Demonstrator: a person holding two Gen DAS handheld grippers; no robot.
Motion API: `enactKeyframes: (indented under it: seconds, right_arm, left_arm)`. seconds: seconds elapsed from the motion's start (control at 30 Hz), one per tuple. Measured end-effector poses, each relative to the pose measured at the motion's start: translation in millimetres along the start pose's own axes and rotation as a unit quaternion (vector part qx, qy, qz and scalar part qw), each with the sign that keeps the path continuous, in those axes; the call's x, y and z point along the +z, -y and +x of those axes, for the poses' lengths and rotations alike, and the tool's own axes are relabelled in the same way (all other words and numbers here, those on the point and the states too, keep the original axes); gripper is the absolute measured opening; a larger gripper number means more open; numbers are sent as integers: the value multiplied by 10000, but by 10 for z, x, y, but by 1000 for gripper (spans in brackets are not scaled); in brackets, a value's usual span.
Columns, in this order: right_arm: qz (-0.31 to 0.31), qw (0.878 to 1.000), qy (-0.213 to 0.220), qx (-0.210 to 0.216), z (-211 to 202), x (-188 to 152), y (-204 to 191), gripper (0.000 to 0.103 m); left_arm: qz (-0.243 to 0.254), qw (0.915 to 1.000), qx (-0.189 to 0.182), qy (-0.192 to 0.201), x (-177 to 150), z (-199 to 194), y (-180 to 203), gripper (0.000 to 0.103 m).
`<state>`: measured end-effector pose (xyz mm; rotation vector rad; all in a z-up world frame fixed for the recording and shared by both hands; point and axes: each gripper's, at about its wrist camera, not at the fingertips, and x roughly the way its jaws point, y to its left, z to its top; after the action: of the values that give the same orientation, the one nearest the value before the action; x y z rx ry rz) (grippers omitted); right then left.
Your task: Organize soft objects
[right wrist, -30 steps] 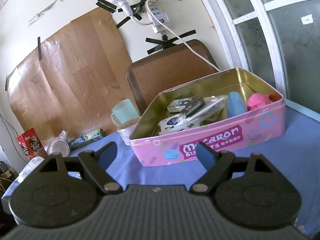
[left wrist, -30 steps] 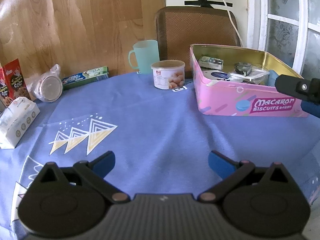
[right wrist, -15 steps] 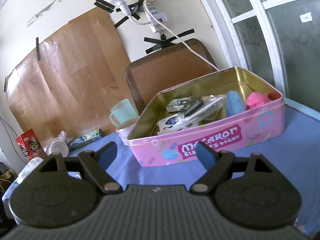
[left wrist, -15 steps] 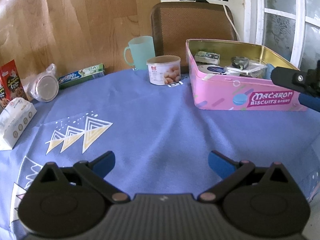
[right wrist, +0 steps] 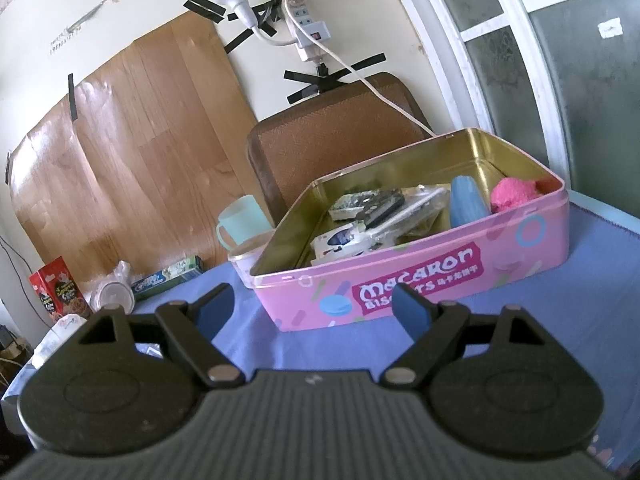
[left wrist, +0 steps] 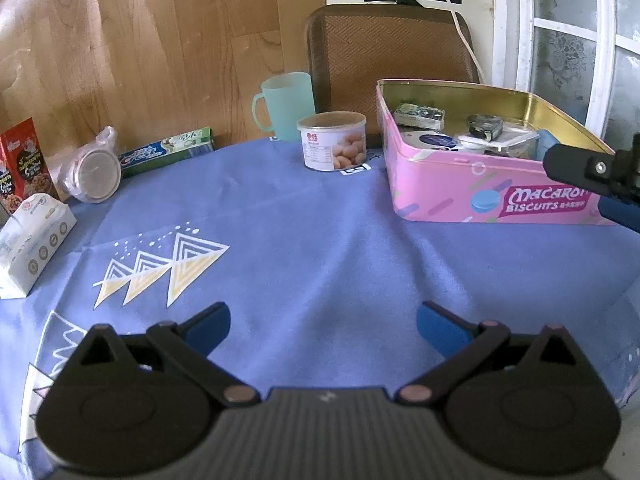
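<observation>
A pink Macaron Biscuits tin (left wrist: 460,196) (right wrist: 420,276) stands open on the blue tablecloth at the right. Inside lie a pink fluffy ball (right wrist: 514,194), a blue soft piece (right wrist: 466,202), packets and small items. My left gripper (left wrist: 323,326) is open and empty, low over the cloth in front of the tin's left side. My right gripper (right wrist: 313,309) is open and empty, just in front of the tin's near wall; its finger (left wrist: 592,170) shows at the right edge of the left wrist view.
Along the back stand a mint cup (left wrist: 286,106), a snack can (left wrist: 332,146), a toothpaste box (left wrist: 166,152), a bagged lid (left wrist: 94,172), a red box (left wrist: 22,164) and a tissue pack (left wrist: 32,236). A brown chair back (left wrist: 388,44) stands behind.
Both grippers have drawn back slightly and stay open. The left view has shifted a little, so the tin sits slightly farther away. Nothing was picked up or let go.
</observation>
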<state>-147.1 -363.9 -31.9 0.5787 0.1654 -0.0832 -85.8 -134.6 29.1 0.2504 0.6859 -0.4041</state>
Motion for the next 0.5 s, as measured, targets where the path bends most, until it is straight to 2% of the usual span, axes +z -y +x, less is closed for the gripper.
enactKeyframes:
  seconds: [0.13, 0.5]
  right_arm:
    - [2, 10000, -5, 1, 5, -2, 5, 88]
    - [8, 10000, -20, -4, 10, -16, 9, 88]
  left_arm:
    - [20, 9999, 122, 37, 0, 1, 5, 103]
    - [-120, 9999, 101, -40, 0, 30, -49, 103]
